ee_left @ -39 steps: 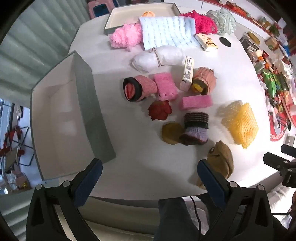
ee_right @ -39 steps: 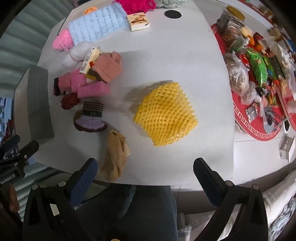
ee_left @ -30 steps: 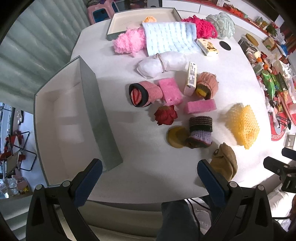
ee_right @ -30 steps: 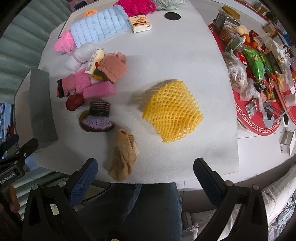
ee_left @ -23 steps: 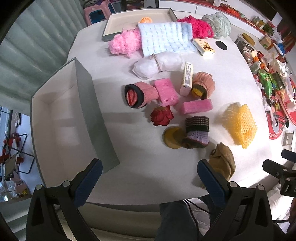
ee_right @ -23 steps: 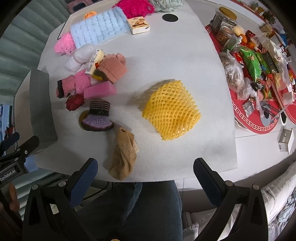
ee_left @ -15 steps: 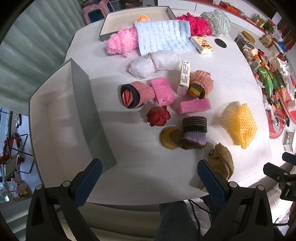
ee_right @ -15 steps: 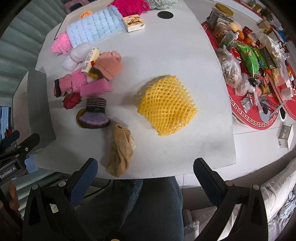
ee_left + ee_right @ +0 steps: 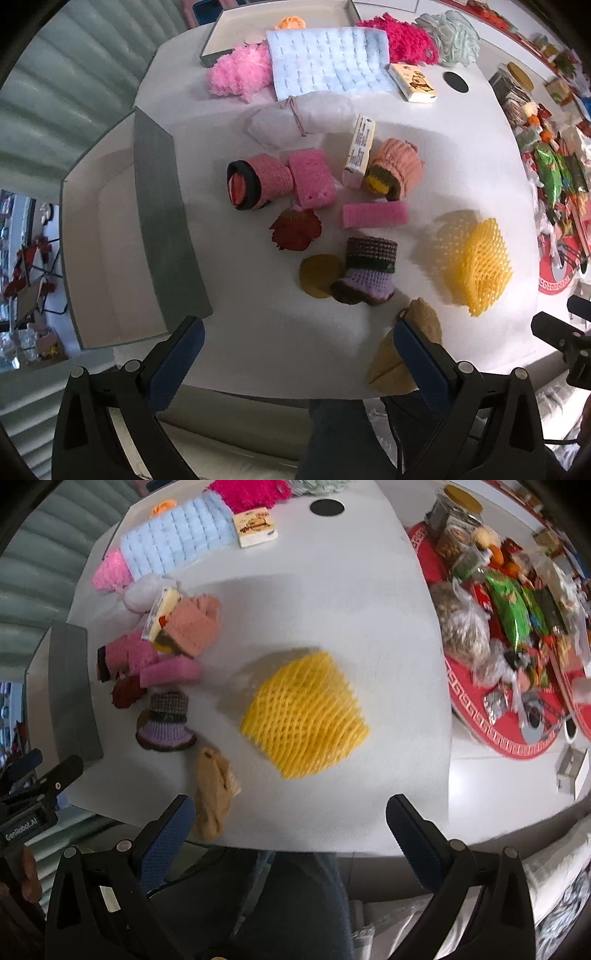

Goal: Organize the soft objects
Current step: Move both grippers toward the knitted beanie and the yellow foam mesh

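Left gripper [image 9: 295, 354]: jaws spread wide, nothing between them, hovering above the near table edge. Right gripper [image 9: 290, 827]: likewise released and empty, also over the near edge.

Change over the last second or so: only small drifts of both views; the right view has slid a little and is slightly motion-blurred now. No object on the table has moved in that time, and neither claw has descended or closed. Judgement: task not yet begun in earnest, both hands are surveying.

Outward from left claw: tan knit piece [image 9: 410, 343] directly behind its right finger, at the table edge. Ahead, purple crochet boot [image 9: 367, 273] touching a mustard disc [image 9: 319, 275]. Further ahead, red flower [image 9: 295, 229], pink sponges, rolled pink sock [image 9: 258, 181]. Ahead-left, open grey box [image 9: 110, 236], interior bare, apparently the destination.

Outward from right claw: yellow foam net [image 9: 306, 716] straight ahead, nearest large item; the tan knit piece sits by its left finger.

Likely first pick: tan piece or net
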